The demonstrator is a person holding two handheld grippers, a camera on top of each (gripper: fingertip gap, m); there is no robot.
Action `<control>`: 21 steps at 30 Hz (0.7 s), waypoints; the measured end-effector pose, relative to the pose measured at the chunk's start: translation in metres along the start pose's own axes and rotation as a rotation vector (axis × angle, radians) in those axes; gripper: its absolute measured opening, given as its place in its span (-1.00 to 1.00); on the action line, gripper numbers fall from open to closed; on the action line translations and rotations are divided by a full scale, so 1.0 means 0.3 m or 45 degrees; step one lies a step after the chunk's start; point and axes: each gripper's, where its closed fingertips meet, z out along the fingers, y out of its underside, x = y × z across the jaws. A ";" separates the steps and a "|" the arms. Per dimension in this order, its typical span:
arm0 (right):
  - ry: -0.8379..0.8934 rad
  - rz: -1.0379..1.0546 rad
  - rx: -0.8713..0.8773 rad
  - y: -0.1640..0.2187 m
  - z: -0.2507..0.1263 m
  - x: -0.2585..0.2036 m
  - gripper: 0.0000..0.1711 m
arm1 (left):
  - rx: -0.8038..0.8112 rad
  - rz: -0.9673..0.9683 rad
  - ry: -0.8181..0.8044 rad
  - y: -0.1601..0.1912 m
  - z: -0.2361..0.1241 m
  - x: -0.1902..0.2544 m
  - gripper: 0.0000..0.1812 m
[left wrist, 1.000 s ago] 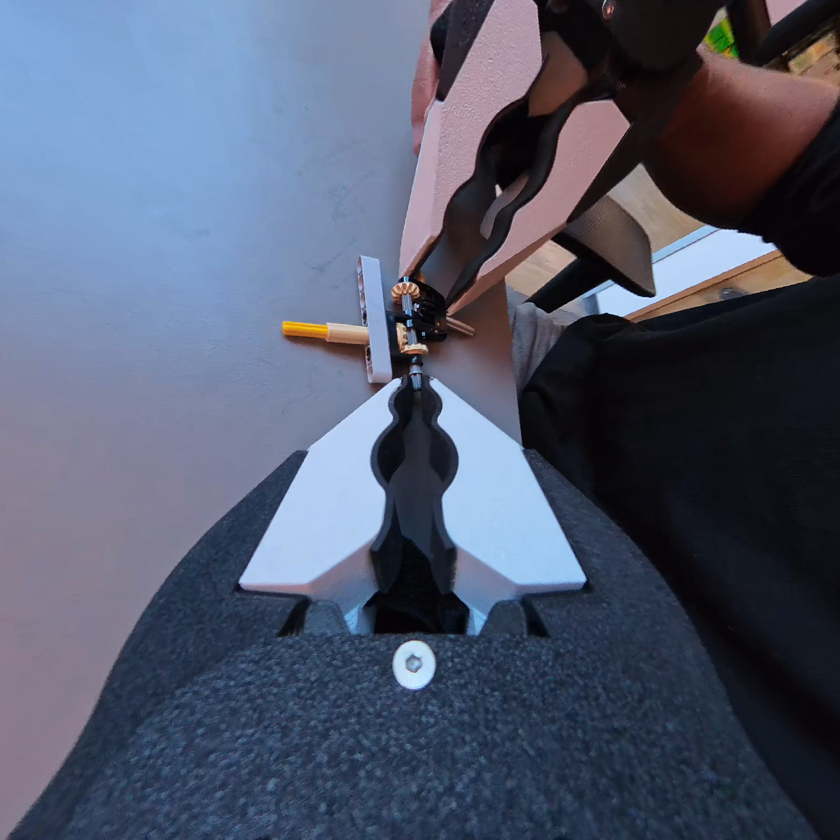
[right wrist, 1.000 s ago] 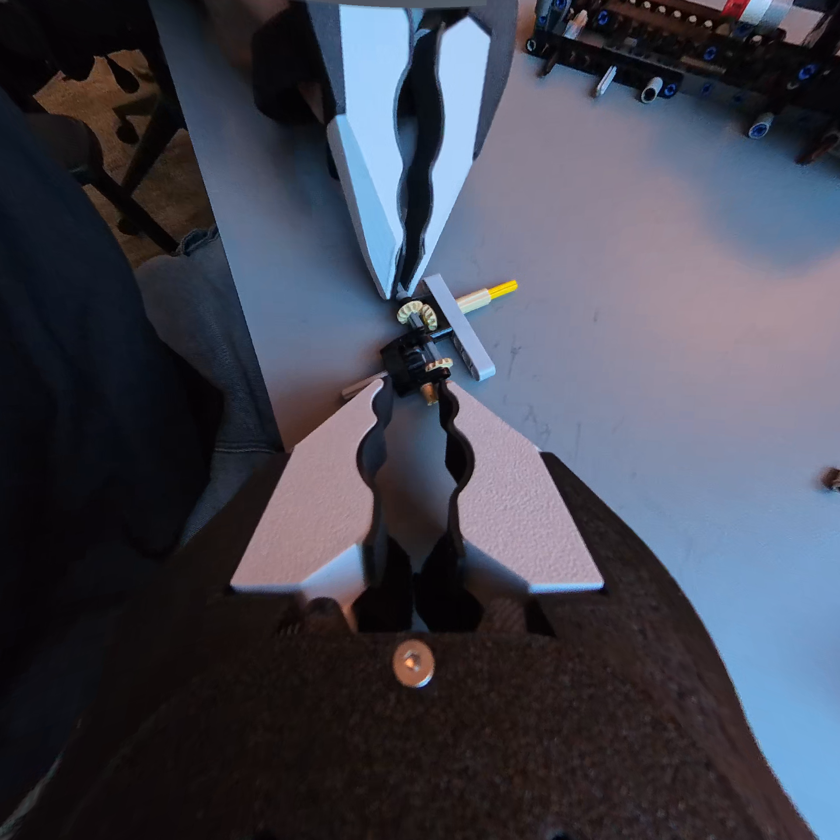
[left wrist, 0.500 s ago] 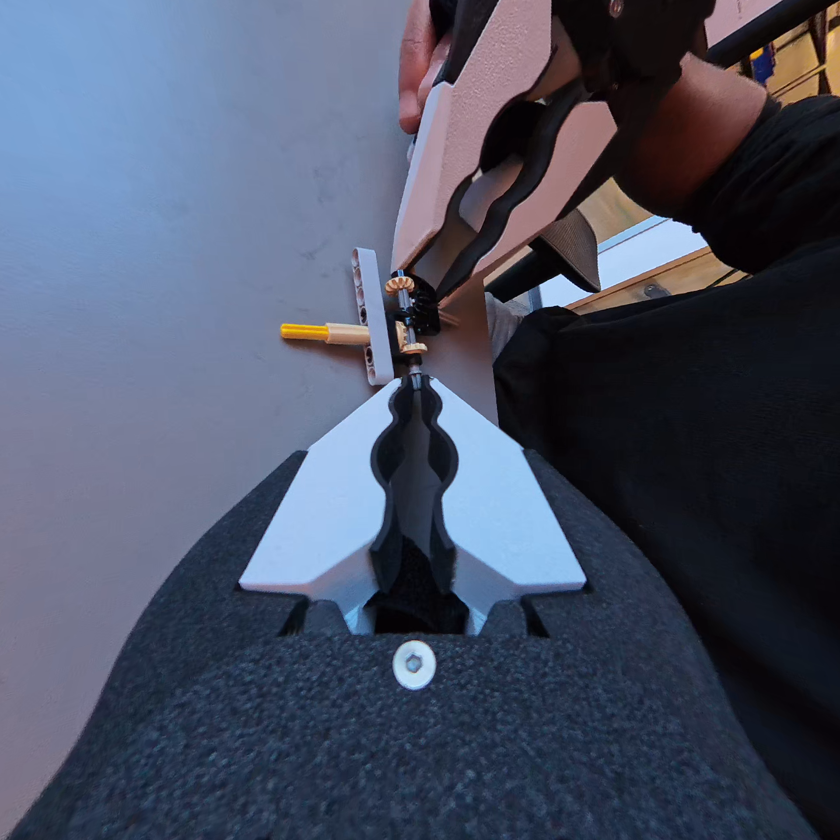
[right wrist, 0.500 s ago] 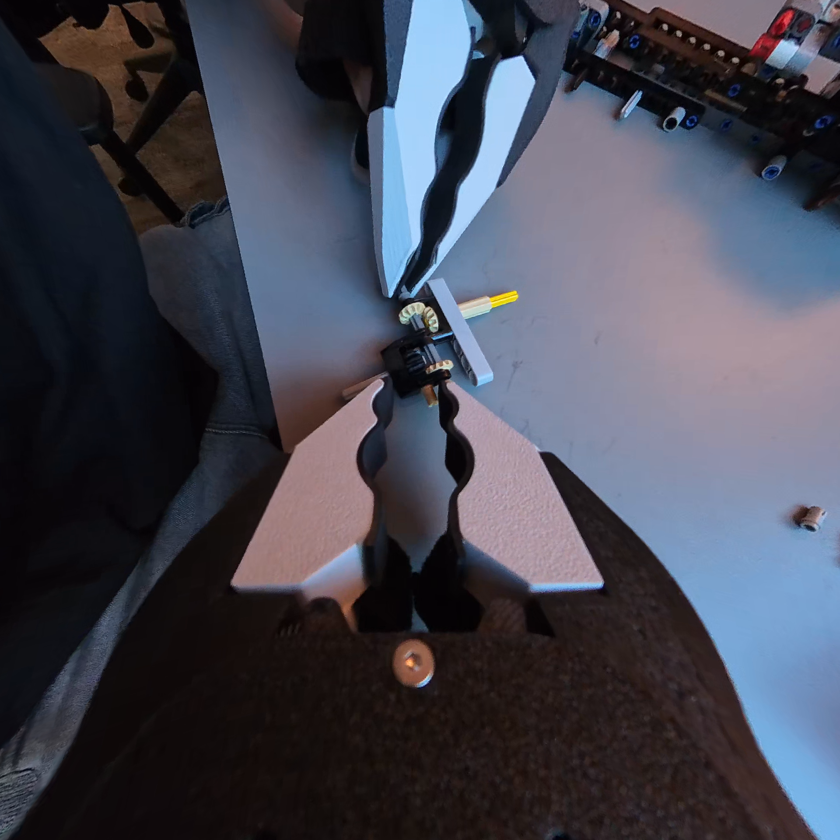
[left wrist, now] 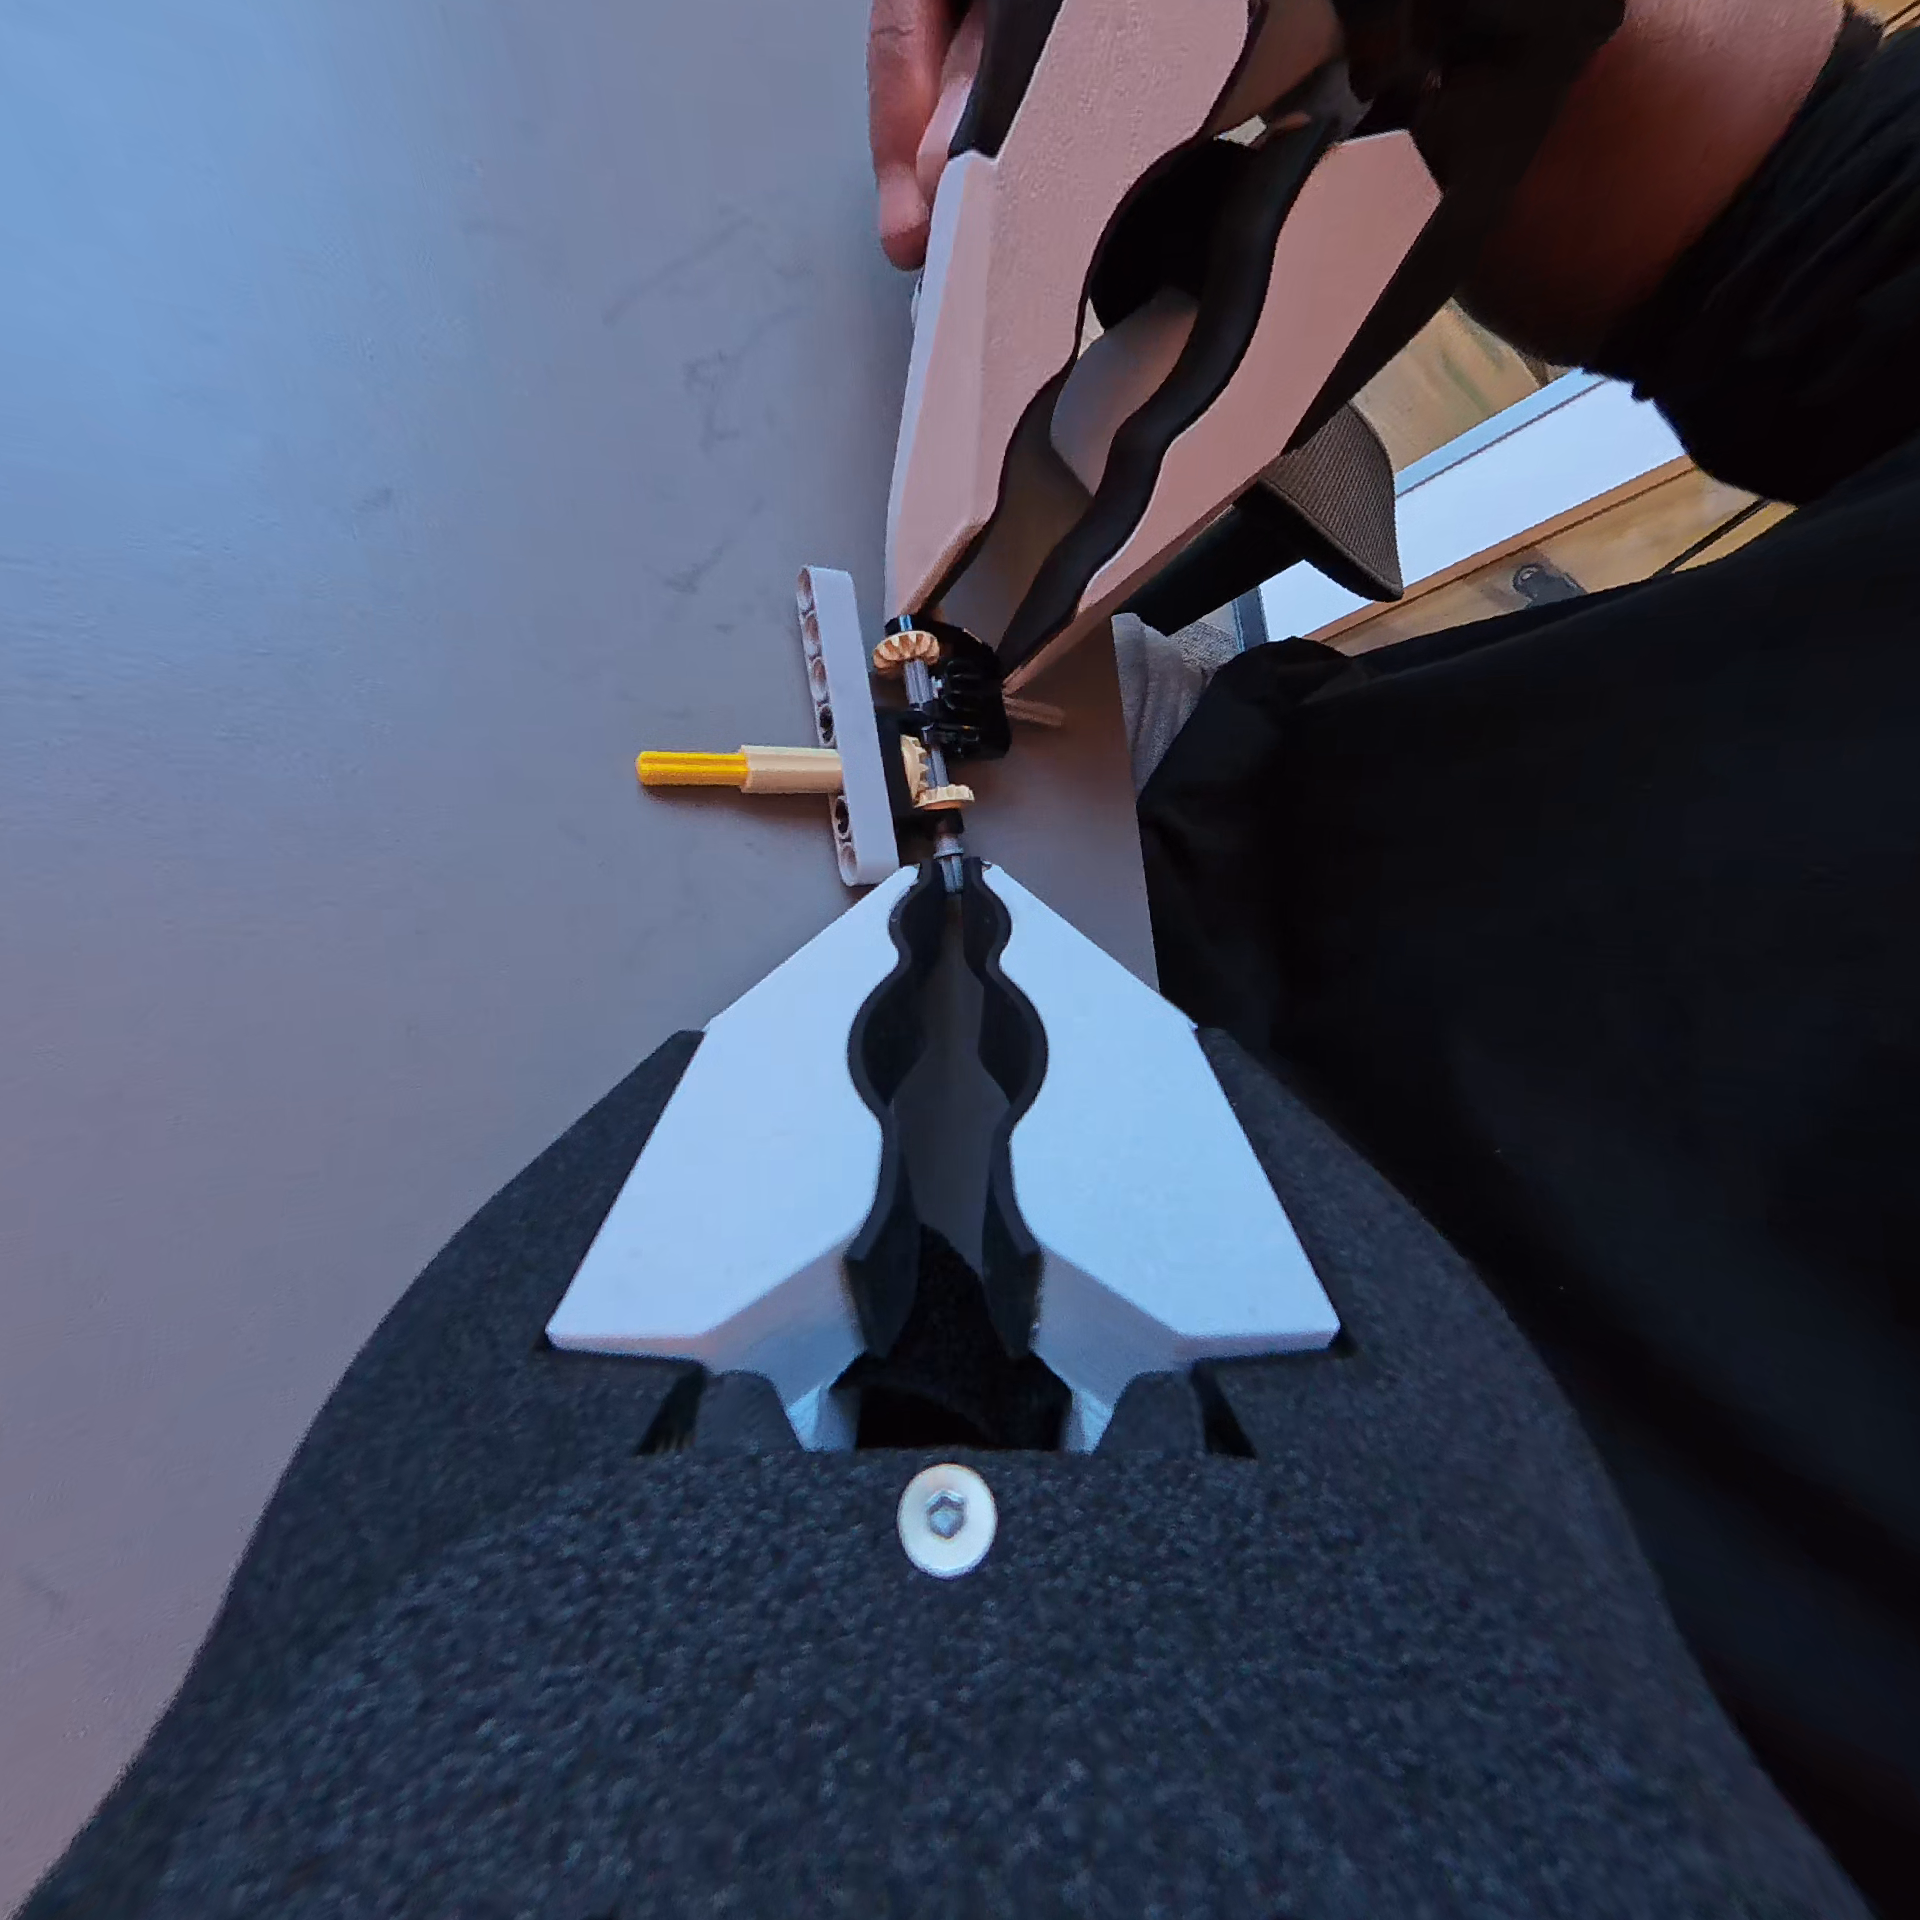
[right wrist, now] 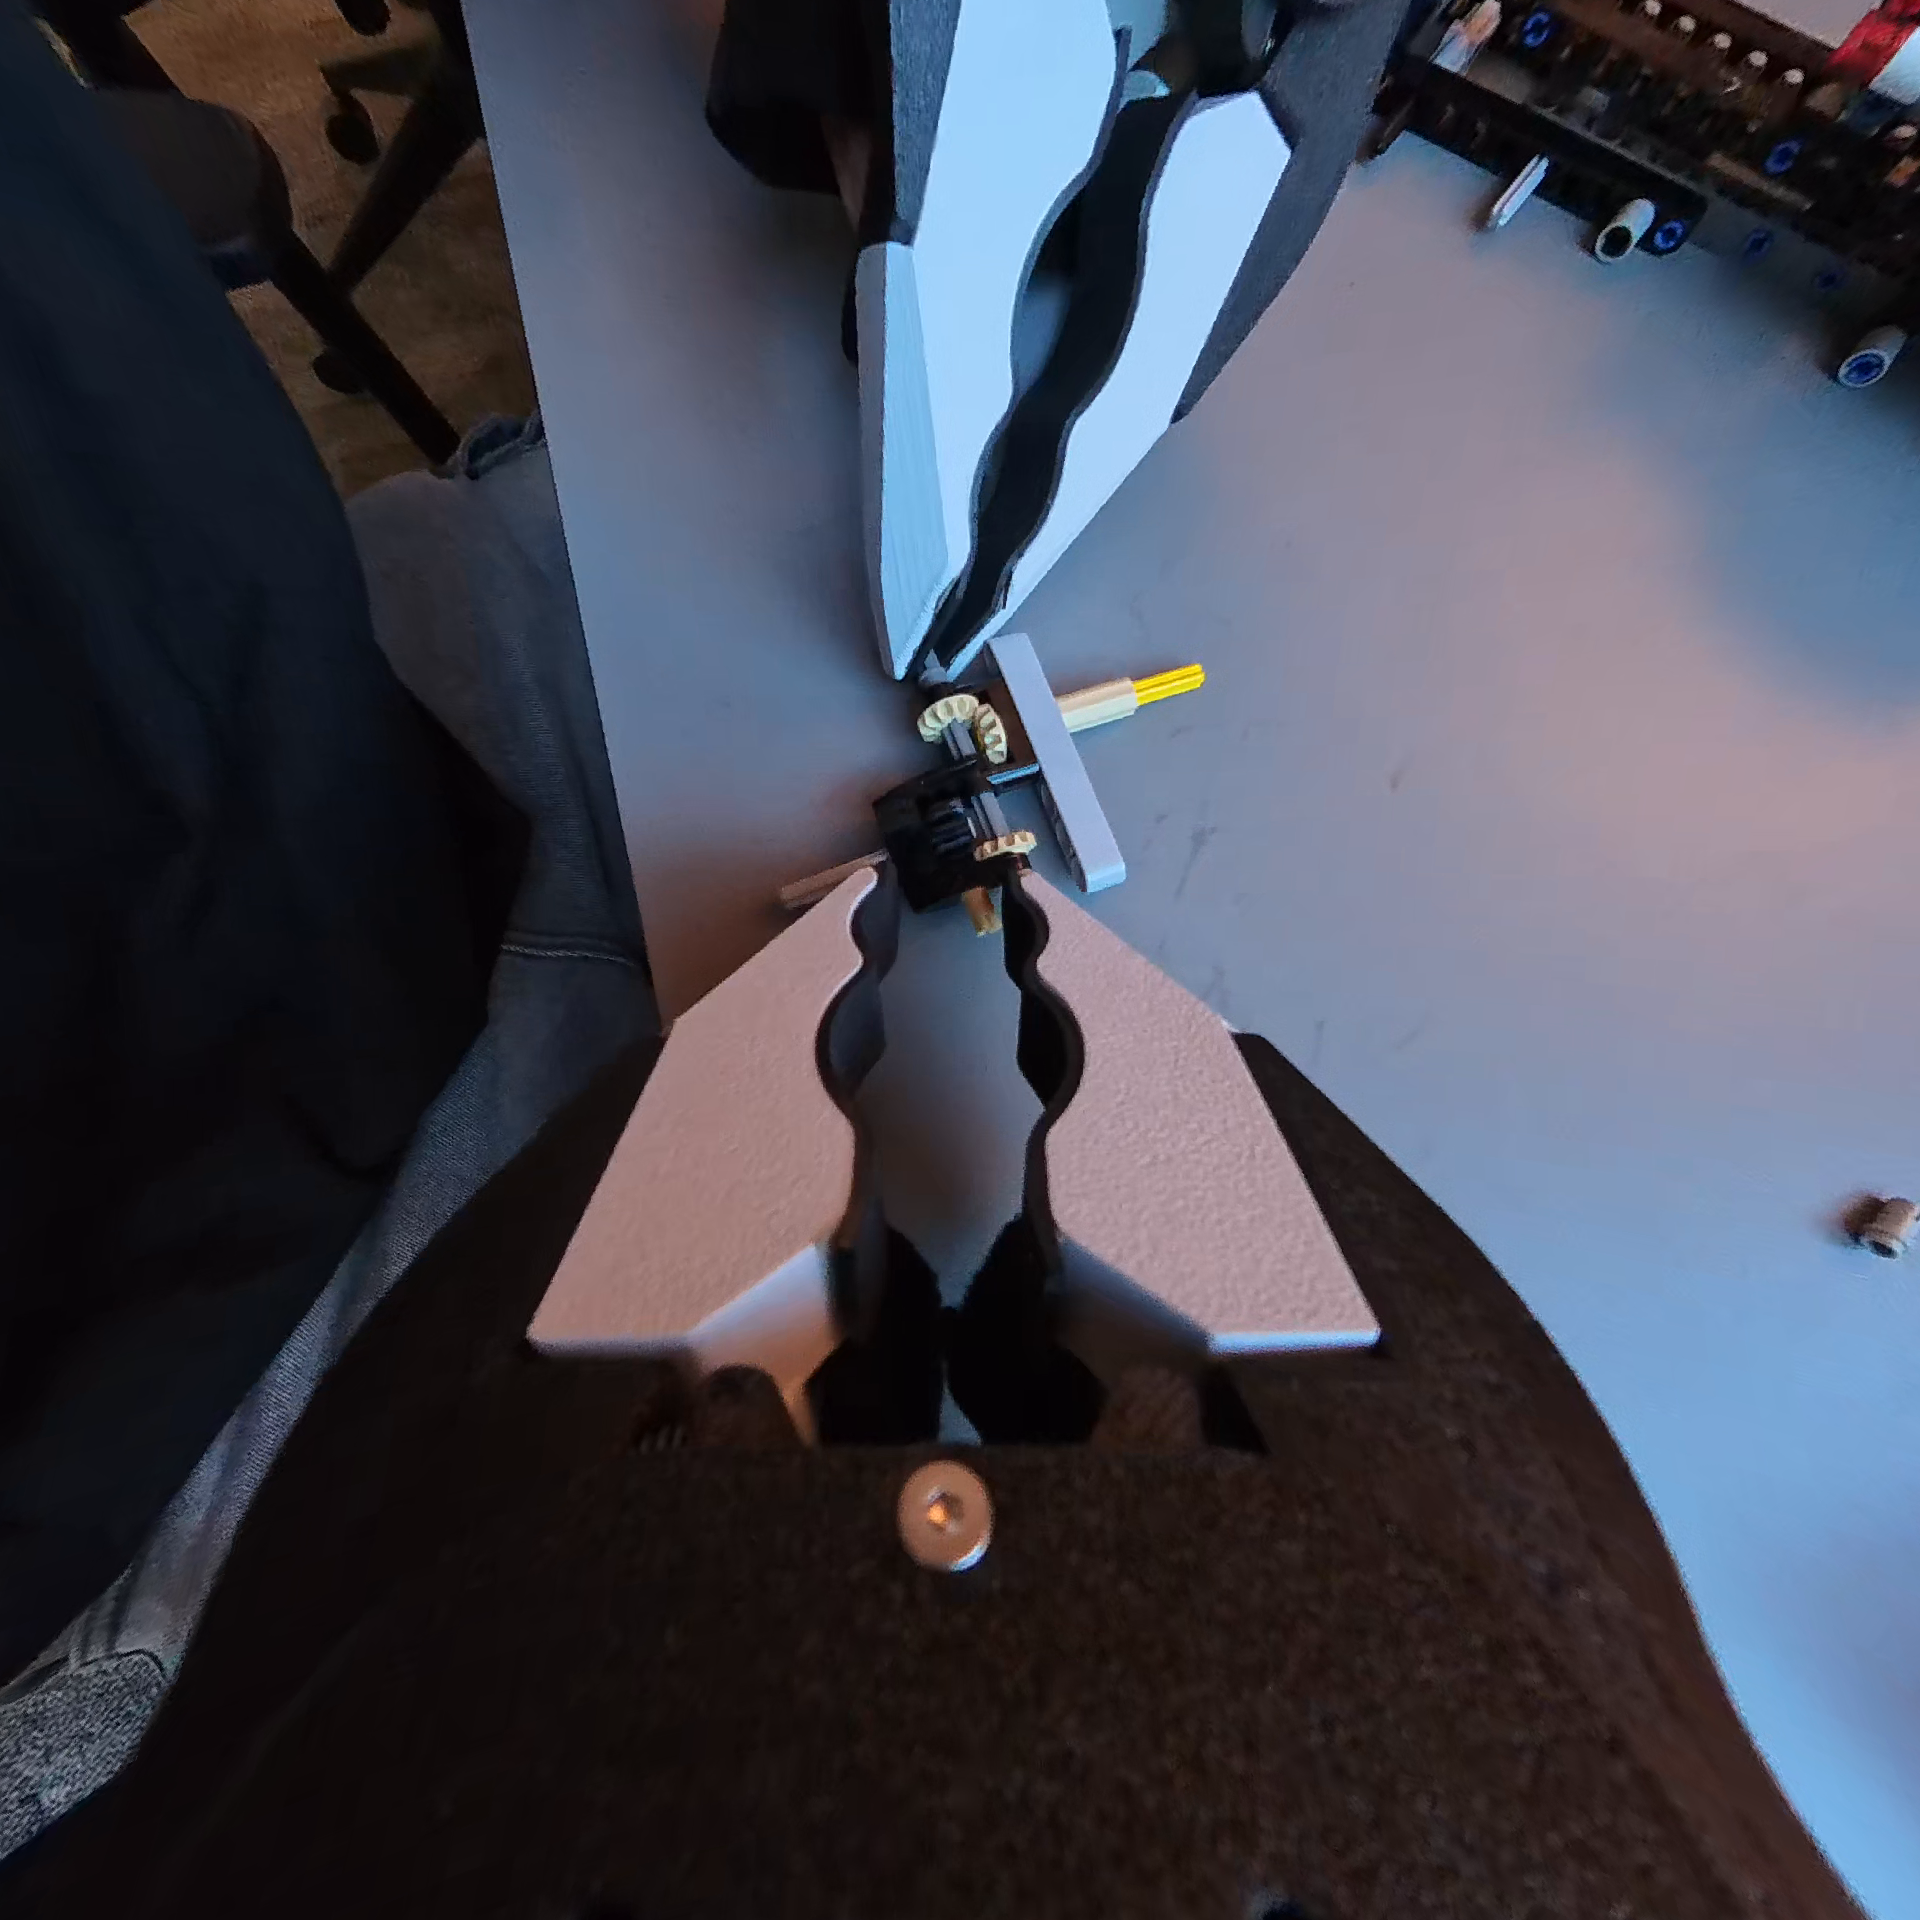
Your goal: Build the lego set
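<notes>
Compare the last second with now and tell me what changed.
Little changed. The right tool tilted a bit more upright over the small gear assembly, gripping its black block. The left tool kept pinching the axle end. The assembly and its yellow axle stayed put.

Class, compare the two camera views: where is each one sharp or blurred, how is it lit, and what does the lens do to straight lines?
Left wrist view: sharp on the gear assembly, table lit bluish to pinkish, its edge bowed by the wide lens. Right wrist view: assembly fairly sharp, black lego build at the top right blurred, a soft shadow on the table below it, warm tint on the right gripper.
</notes>
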 end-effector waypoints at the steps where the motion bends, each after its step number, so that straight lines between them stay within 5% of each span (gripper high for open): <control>1: 0.001 0.002 -0.006 0.000 0.000 0.000 -0.78 | 0.000 -0.002 0.002 0.000 0.000 0.000 -1.00; 16: -0.024 -0.081 -0.315 0.008 -0.004 0.007 -0.79 | -0.056 0.067 -0.050 -0.004 0.002 -0.003 -1.00; 21: -0.110 0.008 -0.249 0.009 -0.006 0.009 -0.78 | -0.026 0.016 0.001 -0.006 0.000 -0.003 -1.00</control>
